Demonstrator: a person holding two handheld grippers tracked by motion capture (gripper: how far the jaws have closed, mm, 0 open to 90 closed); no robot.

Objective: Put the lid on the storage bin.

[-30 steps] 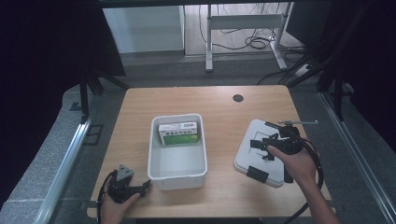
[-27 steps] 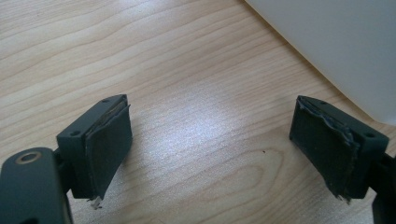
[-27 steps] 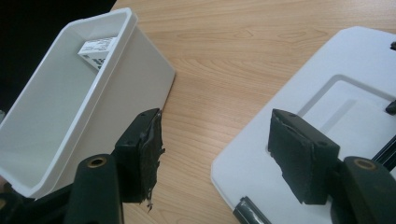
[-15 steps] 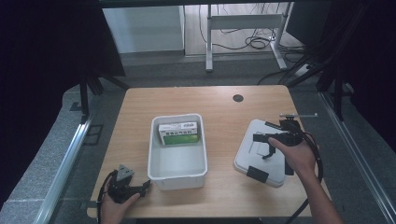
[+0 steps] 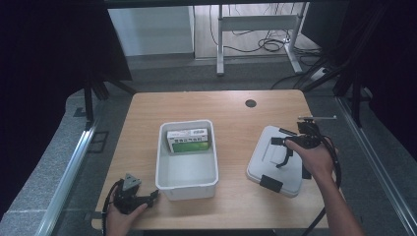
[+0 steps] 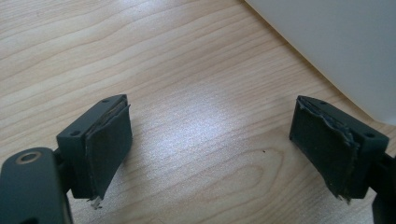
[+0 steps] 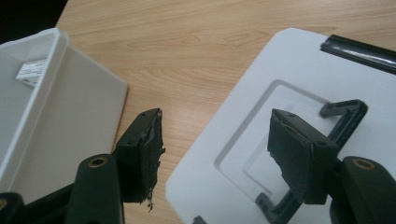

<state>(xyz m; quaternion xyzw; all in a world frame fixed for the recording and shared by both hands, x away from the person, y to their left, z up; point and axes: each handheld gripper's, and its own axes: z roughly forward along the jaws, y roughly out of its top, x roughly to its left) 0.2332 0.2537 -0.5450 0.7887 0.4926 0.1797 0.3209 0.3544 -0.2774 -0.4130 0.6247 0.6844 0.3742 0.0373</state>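
Note:
A white plastic bin (image 5: pixel 187 174) stands mid-table with a green and white box (image 5: pixel 189 139) lying at its far end. To its right a white lid (image 5: pixel 268 169) lies flat, with a black handle (image 5: pixel 284 158) on top. My right gripper (image 5: pixel 281 142) hovers open over the lid's far part. In the right gripper view its jaws (image 7: pixel 219 158) straddle the lid's edge (image 7: pixel 261 154), the handle (image 7: pixel 343 112) lies beyond the right jaw, and the bin (image 7: pixel 51 107) is at left. My left gripper (image 5: pixel 152 197) rests open at the front left, next to the bin wall (image 6: pixel 336 46).
The wooden table (image 5: pixel 236 113) has a dark round hole (image 5: pixel 251 103) near its far edge. Black clips (image 5: pixel 271 183) sit on the lid's ends. A desk frame and cables stand on the floor behind. Bare wood (image 6: pixel 196 93) lies between my left jaws.
My right gripper has drifted a little toward the far side of the lid. The lid, the bin and my left gripper have stayed put.

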